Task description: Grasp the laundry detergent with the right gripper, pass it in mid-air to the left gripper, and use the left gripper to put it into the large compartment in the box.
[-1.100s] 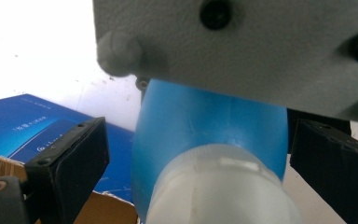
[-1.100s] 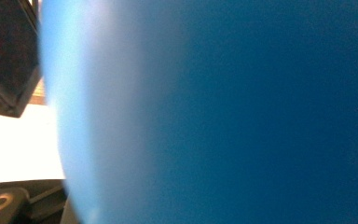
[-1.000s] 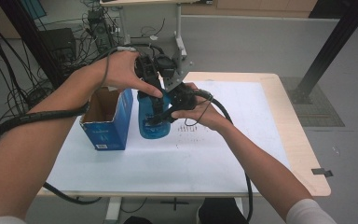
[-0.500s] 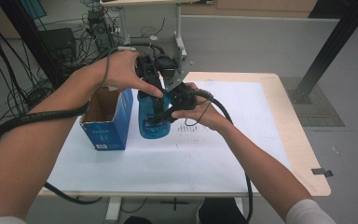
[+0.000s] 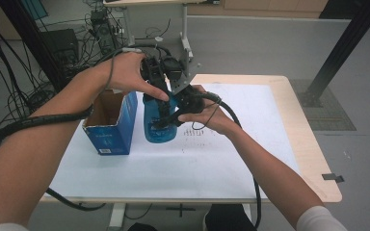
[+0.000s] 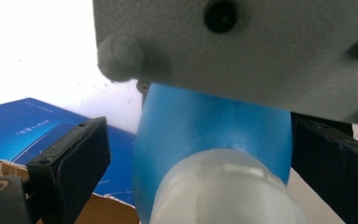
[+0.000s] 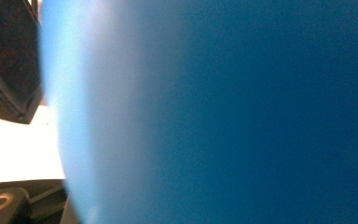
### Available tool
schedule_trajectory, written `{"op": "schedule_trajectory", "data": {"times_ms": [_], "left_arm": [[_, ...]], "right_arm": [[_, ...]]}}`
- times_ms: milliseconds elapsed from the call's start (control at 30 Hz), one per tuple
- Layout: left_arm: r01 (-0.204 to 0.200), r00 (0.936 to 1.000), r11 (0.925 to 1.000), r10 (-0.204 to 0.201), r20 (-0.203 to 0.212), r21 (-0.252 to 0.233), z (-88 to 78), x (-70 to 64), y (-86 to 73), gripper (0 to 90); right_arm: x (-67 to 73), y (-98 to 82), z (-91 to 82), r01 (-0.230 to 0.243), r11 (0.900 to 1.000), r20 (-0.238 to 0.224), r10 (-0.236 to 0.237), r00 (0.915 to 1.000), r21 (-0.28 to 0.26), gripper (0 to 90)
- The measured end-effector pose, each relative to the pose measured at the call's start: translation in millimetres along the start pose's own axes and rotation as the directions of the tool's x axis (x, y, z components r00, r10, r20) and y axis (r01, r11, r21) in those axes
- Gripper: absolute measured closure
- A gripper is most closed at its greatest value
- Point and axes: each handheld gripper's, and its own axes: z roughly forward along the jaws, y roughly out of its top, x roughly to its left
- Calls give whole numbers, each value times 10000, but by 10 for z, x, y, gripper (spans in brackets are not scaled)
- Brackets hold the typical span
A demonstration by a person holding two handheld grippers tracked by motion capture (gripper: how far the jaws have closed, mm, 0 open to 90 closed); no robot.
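Since nothing has shifted over the last second, we find the blue bottle upright on the surface right of the open box, right gripper jaws pinching its body, left gripper jaws spread beside its neck: uncapping not begun.

We see a translucent blue bottle at centre frame, with a cloudy whitish neck. Left of it sits a deep blue carton with brown cardboard inside. The table is white with a pale wood edge. Both grippers' jaws are black.
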Motion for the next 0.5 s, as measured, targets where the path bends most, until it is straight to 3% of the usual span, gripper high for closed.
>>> {"op": "schedule_trajectory", "data": {"times_ms": [367,500], "left_arm": [[-156,9998,9997,159,-117,180,7,1,13,92],[-262,9995,9992,267,-176,291,9,-4,10,196]], "right_arm": [[13,3,-4,-14,10000,-52,14,10000,18,439],[11,0,-1,69,10000,-59,-69,10000,59,439]]}}
